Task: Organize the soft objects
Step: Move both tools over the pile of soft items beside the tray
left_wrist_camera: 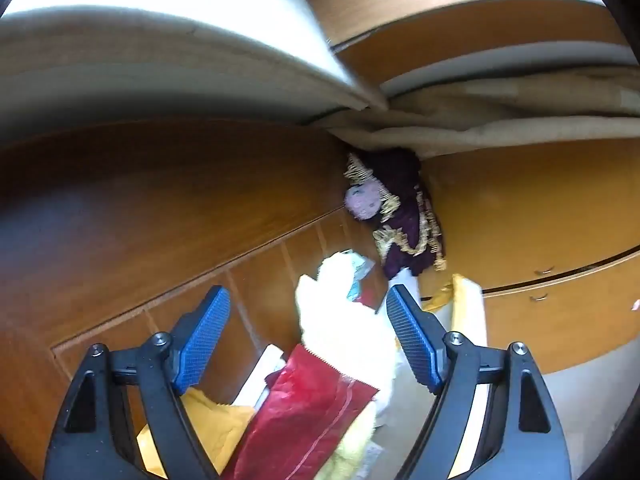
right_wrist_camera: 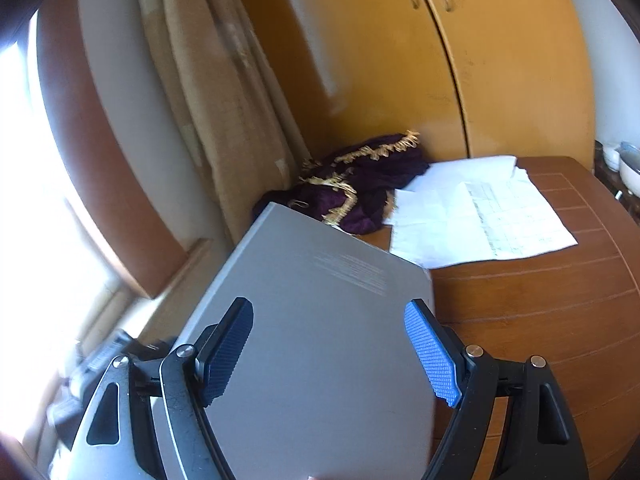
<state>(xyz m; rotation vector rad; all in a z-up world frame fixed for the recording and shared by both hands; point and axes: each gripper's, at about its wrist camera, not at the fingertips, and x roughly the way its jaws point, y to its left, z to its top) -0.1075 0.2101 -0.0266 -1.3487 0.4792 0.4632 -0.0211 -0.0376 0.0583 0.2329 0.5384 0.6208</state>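
Left gripper (left_wrist_camera: 308,338): jaws wide, nothing held, hovering over a red foil pouch (left_wrist_camera: 304,412) and a pale yellow soft cloth (left_wrist_camera: 344,320).
Right gripper (right_wrist_camera: 328,352): jaws spread wide above a grey laptop (right_wrist_camera: 320,320), gripping nothing.
Purple fringed cloth (right_wrist_camera: 360,188): heaped at the worktop's (right_wrist_camera: 540,320) far edge, beside the curtain (right_wrist_camera: 224,120).
Papers (right_wrist_camera: 472,208): right of that cloth.

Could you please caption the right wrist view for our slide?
Open right gripper above a grey flat board; purple gold-fringed cloth beside white papers.
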